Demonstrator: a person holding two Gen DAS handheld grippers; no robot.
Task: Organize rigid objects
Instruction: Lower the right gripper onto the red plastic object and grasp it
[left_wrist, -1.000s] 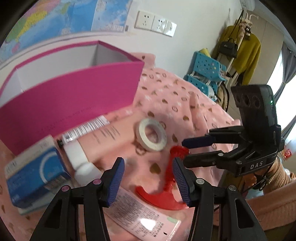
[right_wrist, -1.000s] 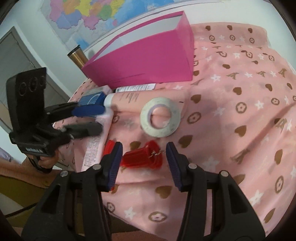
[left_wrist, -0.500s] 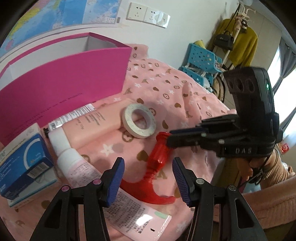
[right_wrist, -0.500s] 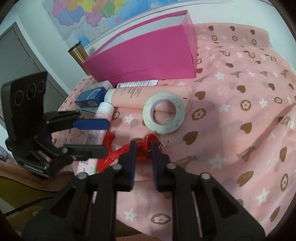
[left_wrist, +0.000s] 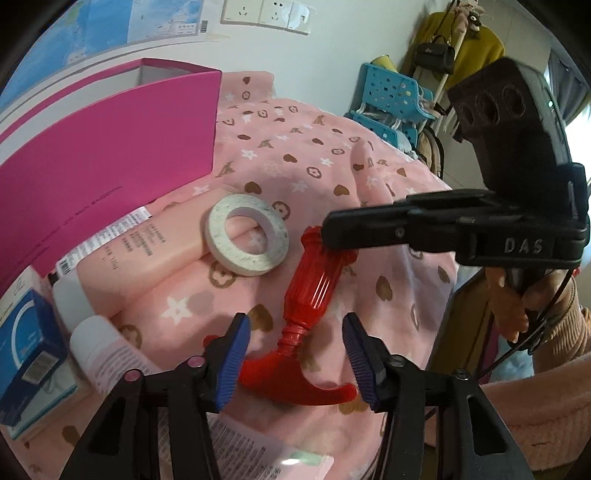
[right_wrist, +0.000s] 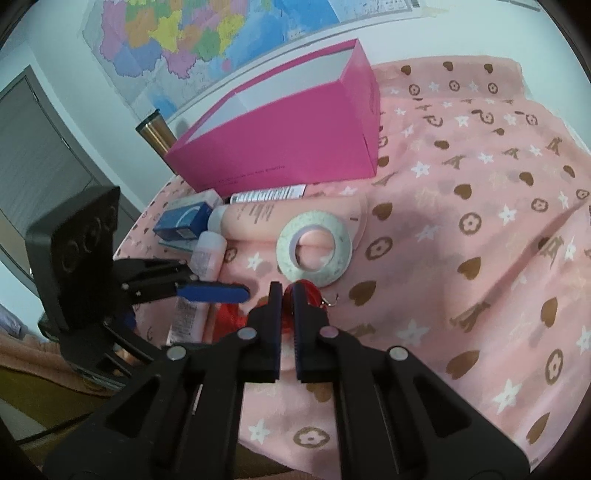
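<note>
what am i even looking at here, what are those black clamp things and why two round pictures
Those are two hand-held grippers; a person carries one in each hand, and each has a fisheye camera looking along its fingers. In the left wrist view the left gripper is closing around a red toy hammer, not yet pressing it. The right gripper is shut on the hammer's handle end. On the pink blanket also lie a tape roll, tubes, a blue box and an open pink box.
</note>
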